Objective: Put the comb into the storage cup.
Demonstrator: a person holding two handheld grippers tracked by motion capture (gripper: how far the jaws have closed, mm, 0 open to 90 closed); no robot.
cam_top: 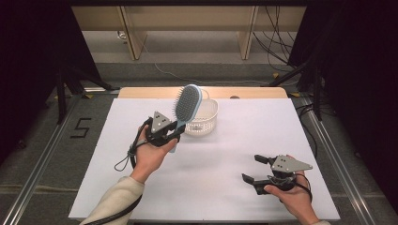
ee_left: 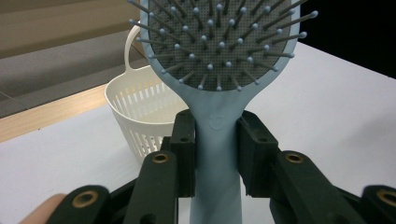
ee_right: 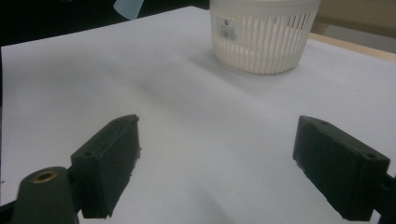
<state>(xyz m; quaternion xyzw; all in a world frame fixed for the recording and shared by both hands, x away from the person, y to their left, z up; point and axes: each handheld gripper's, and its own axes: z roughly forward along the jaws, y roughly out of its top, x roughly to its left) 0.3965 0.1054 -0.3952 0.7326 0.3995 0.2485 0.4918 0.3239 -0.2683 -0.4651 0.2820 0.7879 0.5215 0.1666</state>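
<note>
At the left of the white worktop [cam_top: 225, 140], the left claw [cam_top: 174, 132] is clenched on the handle of a pale blue hairbrush [cam_top: 187, 105], held raised off the surface with its bristled head up and tilted toward the far side. Just right of the brush and a little farther off, a white slotted basket [cam_top: 206, 122] stands upright on the worktop. At the near right, well apart from both, the right claw [cam_top: 251, 168] hangs released with nothing between its jaws, pointing left.
</note>
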